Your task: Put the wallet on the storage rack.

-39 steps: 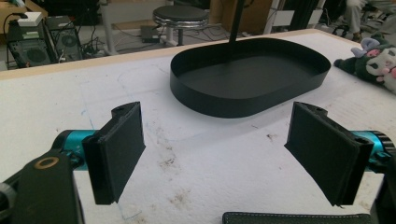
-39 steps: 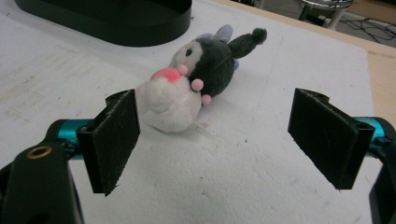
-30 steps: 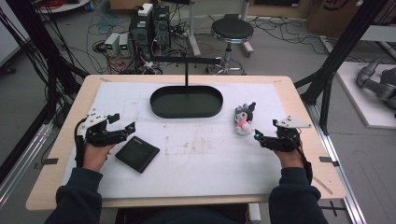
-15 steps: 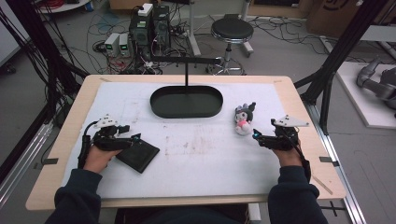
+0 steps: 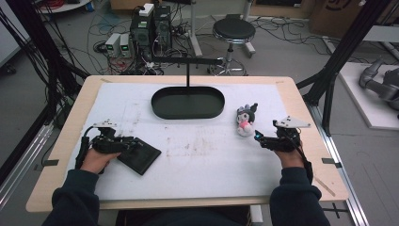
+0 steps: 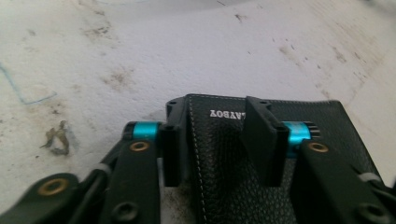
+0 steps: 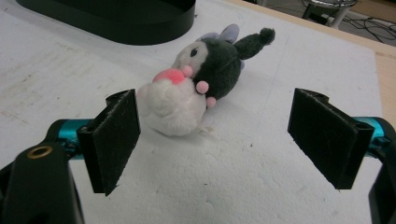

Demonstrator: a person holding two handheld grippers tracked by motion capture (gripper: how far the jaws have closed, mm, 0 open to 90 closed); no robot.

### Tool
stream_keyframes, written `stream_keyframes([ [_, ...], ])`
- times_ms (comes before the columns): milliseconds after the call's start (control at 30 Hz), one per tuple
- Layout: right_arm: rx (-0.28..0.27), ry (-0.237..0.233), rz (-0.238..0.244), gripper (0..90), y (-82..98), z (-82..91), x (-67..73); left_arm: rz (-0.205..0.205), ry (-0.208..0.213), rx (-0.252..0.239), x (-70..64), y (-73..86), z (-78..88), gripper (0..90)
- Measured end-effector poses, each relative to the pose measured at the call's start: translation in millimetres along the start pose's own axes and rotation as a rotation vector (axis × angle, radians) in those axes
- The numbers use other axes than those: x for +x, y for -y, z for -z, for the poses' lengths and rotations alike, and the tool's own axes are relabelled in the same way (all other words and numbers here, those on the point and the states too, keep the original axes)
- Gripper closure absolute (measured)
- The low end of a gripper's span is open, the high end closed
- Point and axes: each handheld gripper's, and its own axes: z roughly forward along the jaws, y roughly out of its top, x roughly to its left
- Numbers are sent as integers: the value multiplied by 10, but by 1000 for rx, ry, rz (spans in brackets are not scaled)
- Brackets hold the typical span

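Tabletop: left tongs [image 6: 217, 144] seemingly gripping wallet [image 6: 280, 154]

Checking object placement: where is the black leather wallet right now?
In the high view the black leather wallet lies at the table's near left, between the left tongs, well left of the plush toy.

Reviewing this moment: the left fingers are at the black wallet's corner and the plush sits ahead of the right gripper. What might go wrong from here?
1. The left gripper, whose fingers have just been closing, takes the black leather wallet only at one corner: one finger on top, the other at its edge. It may pivot or slip out when lifted.
2. The wallet lies flat on the white foam mat, so the finger at its edge may scrape the mat rather than get underneath.
3. The right gripper is open just short of the plush toy; a careless advance may push the toy away.
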Motion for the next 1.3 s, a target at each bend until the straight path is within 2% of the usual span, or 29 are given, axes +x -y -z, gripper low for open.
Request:
stream_keyframes([
  [33, 3, 0, 2, 171, -1, -5, 8, 12, -3, -14, 1, -13, 8, 734],
  [67, 4, -1, 4, 171, -2, -7, 11, 12, -2, -19, 4, -20, 14, 755],
  [167, 8, 1, 6, 171, -1, -11, 17, 15, 5, -46, -1, -47, 29, 773],
  [267, 14, 6, 7, 171, 3, -18, 15, -2, -17, -83, -16, -81, 53, 793],
  [400, 15, 7, 5, 171, 6, -19, 13, -3, -105, -193, 7, -127, 160, 804],
  [467, 17, 7, 4, 171, 8, -27, 14, 21, -164, -244, 55, -126, 219, 810],
  [600, 19, 3, 0, 172, 7, -37, 22, 62, -240, -292, 132, -119, 238, 811],
  [733, 21, -3, 6, 172, 2, -51, 40, 51, -298, -230, 171, -102, 150, 786],
  [767, 23, -4, 2, 172, 2, -54, 48, 51, -299, -223, 171, -100, 137, 763],
  [833, 24, -5, 8, 172, 3, -56, 49, 43, -289, -207, 151, -104, 128, 545],
  [900, 24, -4, 5, 172, 4, -54, 47, 8, -237, -192, 62, -116, 130, 520],
  [1033, 26, -4, 3, 172, 9, -54, 36, -84, -183, -141, -163, -136, 63, 492],
  [1100, 27, -5, 6, 173, 9, -57, 37, -112, -162, -119, -284, -152, -33, 453],
  [1200, 25, -8, 9, 173, 8, -55, 40, -158, -167, -93, -405, -165, -139, 419],
  [1300, 26, -8, 4, 173, 11, -51, 39, -193, -201, -73, -474, -158, -211, 380],
])
